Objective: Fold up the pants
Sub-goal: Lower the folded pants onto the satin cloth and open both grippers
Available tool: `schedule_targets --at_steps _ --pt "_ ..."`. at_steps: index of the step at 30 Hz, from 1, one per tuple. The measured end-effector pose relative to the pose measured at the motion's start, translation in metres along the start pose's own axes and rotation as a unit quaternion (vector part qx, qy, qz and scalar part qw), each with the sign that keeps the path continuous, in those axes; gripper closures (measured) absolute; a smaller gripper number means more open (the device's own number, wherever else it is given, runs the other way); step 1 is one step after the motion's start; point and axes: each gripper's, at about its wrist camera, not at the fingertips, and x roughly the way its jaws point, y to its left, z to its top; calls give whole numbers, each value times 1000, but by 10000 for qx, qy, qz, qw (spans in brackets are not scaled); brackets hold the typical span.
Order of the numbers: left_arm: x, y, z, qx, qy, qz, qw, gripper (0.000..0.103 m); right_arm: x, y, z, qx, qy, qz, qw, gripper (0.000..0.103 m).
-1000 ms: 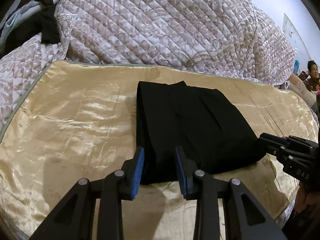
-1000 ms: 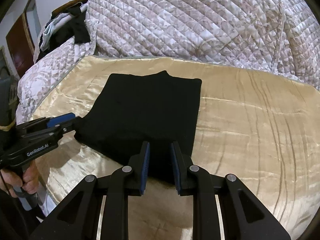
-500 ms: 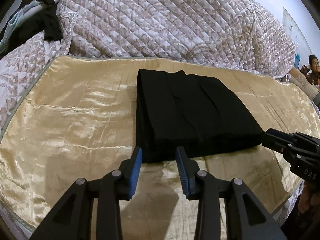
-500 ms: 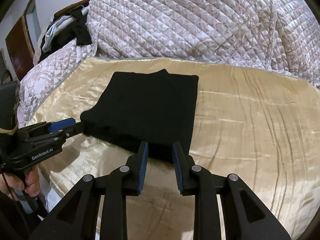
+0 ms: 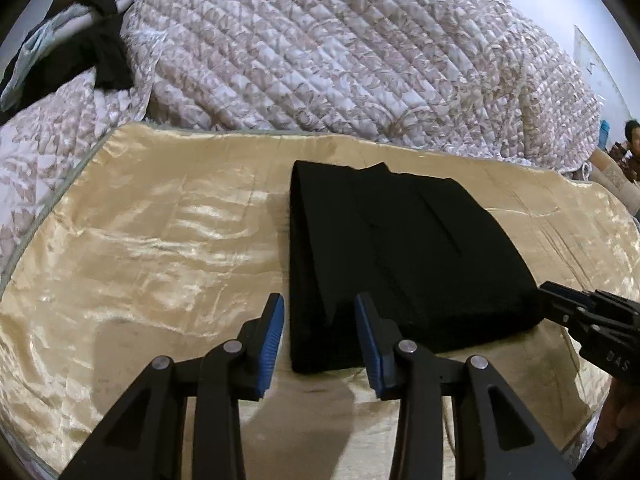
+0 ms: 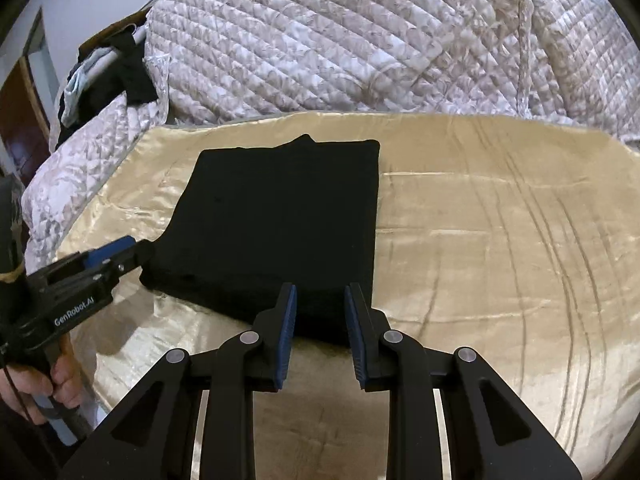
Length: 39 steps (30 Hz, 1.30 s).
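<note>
Ahead of my left gripper (image 5: 320, 336) the folded black pants (image 5: 400, 264) sit in the way, their near corner between my spread jaws. To their left the gold satin sheet (image 5: 160, 248) lies bare and passable. My right gripper (image 6: 320, 332) faces the pants' other near corner; to its right the sheet is open. Beyond, the heaped quilt (image 6: 360, 40) walls off the far side, with dark clothes (image 6: 128, 76) piled at its left end.

Black pants (image 5: 400, 256) folded into flat rectangular stack, lying on gold satin sheet (image 5: 160, 248).
</note>
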Motion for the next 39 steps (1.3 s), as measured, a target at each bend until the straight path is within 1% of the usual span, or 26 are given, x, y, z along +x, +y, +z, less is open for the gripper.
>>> schedule_targets --at_steps 5,7,9,12,13,15,17,19,21,23,25,28,29,30,31,32,34,36,39 --pt "-3 2 5 2 -18 79 10000 63 -6 0 1 -16 -2 16 10000 78" --pt "-2 3 10 -68 -10 75 9999 63 -11 -2 9 -37 -110 28 9999 78" --pt "-2 1 14 -95 -13 -9 10000 63 -9 -2 21 -117 -113 -20 9999 78" --pt "4 -7 12 55 76 -42 9999 63 10 -1 37 -210 79 139 9997 78" --pt "7 -7 10 74 123 -24 9999 63 21 -3 40 -189 211 165 9995 78" --pt "11 -5 9 15 186 -60 9998 63 40 -12 44 -55 413 97 9991 79" --pt "10 -4 10 -28 208 -102 9997 63 52 -25 50 108 461 -132 9988 79" --pt "10 -4 10 -11 207 -94 9997 63 53 -36 58 246 415 -140 9987 79" --pt "10 -3 11 14 190 -88 9998 63 50 -41 65 289 312 -256 9988 79" --pt "9 -4 12 37 178 -73 9998 63 46 -39 69 266 190 -159 9993 79" --pt "9 -5 12 76 171 -59 9998 63 48 -31 67 159 245 -13 9996 79" --pt "8 -5 10 75 160 -66 9998 63 63 -27 62 -107 472 -225 9986 79" --pt "7 -5 10 77 153 -71 9998 63 64 -34 62 83 476 -180 9987 79" --pt "6 -5 9 89 135 -62 9998 63 62 -39 62 245 446 -167 9986 79" --pt "4 -5 9 96 127 -58 9999 63 57 -46 64 437 361 -250 9981 79" --pt "3 -6 8 98 126 -64 9999 63 50 -50 65 503 256 -371 9977 79" --pt "0 -7 7 117 106 -89 9998 63 40 -50 64 562 159 -335 9977 79" --pt "-3 -8 5 166 84 -100 9998 63 30 -44 58 522 96 -175 9984 78" --pt "-3 -11 2 253 85 -86 9996 62 21 -30 45 303 93 -89 9995 77"
